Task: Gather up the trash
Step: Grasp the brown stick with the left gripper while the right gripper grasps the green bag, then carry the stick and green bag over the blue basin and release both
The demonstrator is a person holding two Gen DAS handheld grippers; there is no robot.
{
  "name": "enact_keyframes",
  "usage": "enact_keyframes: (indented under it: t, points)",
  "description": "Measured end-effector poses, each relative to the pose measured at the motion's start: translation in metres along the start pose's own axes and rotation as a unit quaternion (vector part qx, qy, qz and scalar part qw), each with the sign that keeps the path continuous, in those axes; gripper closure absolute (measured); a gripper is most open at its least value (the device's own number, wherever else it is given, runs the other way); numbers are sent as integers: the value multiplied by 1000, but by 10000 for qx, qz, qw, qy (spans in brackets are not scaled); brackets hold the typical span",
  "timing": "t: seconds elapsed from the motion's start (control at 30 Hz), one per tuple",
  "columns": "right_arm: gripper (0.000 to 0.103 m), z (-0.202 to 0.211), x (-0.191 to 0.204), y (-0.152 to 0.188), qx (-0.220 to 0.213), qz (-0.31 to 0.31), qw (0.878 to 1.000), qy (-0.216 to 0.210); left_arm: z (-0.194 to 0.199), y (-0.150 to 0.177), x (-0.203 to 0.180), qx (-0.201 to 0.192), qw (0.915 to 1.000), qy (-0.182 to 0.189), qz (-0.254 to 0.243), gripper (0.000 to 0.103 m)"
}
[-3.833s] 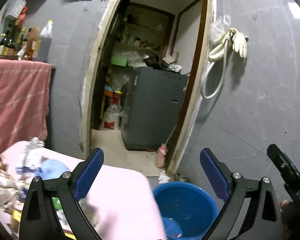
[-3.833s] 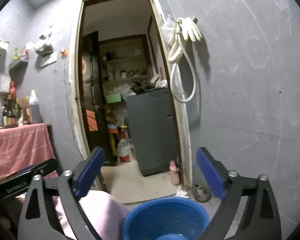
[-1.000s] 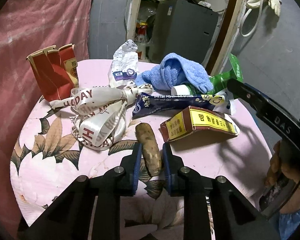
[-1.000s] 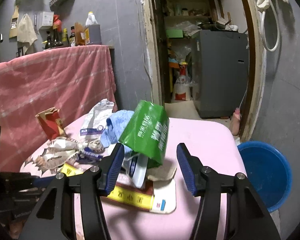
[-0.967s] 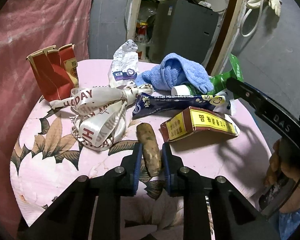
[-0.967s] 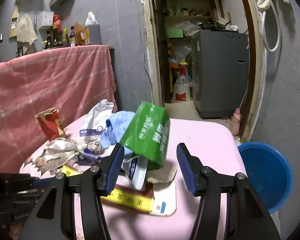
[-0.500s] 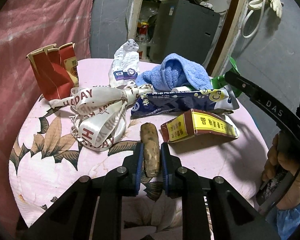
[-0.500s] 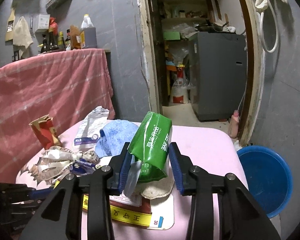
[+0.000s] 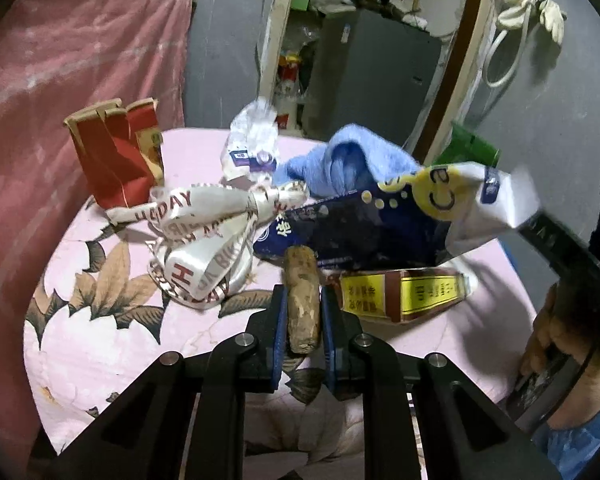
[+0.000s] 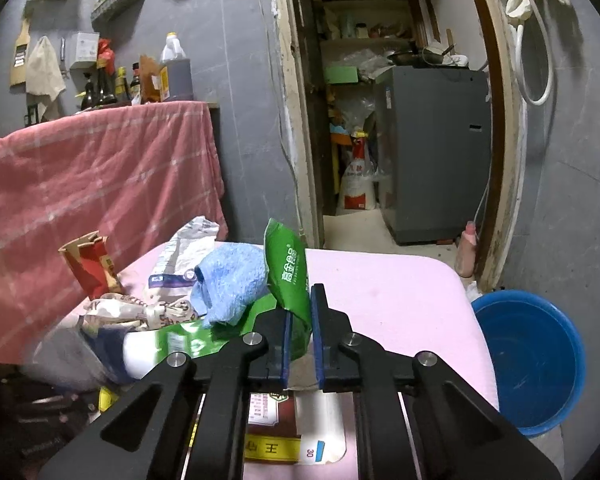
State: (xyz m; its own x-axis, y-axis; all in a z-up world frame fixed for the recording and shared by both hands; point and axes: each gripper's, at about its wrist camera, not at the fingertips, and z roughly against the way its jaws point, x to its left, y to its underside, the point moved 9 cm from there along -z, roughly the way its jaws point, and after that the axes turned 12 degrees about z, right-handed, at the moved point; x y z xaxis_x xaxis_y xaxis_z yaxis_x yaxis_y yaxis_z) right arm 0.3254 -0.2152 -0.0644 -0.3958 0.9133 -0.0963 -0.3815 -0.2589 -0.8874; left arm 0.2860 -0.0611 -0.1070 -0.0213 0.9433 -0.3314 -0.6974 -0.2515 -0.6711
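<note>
On the pink table (image 10: 380,292), beside the blue tub (image 10: 532,360), a green packet (image 10: 288,276) is pinched by the just-closed right gripper (image 10: 299,344), a brown stub (image 9: 302,304) by the left gripper (image 9: 303,332); both are best lifted clear before being carried tubward.

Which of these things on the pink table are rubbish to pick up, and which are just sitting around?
Rubbish:
- brown stub, in left gripper
- green packet, in right gripper
- ribbon
- red carton
- blue basin, probably the bin

Sitting around:
- bottles
- grey cabinet
- gloves
</note>
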Motion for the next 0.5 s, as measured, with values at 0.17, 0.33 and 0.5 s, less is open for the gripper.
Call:
enact_keyframes:
  t: [0.17, 0.33, 0.5]
  points:
    - [97, 5, -1, -3, -122, -19, 9999, 93, 9, -3, -7, -246, 9997, 73, -43, 90]
    - [97, 17, -5, -10, -394, -3, 9988, 273, 24, -9, -13, -569, 9981, 247, -19, 90]
    - [97, 27, -13, -18, -635, -77, 9971, 422, 37, -17, -19, -862, 9955, 395, 54, 90]
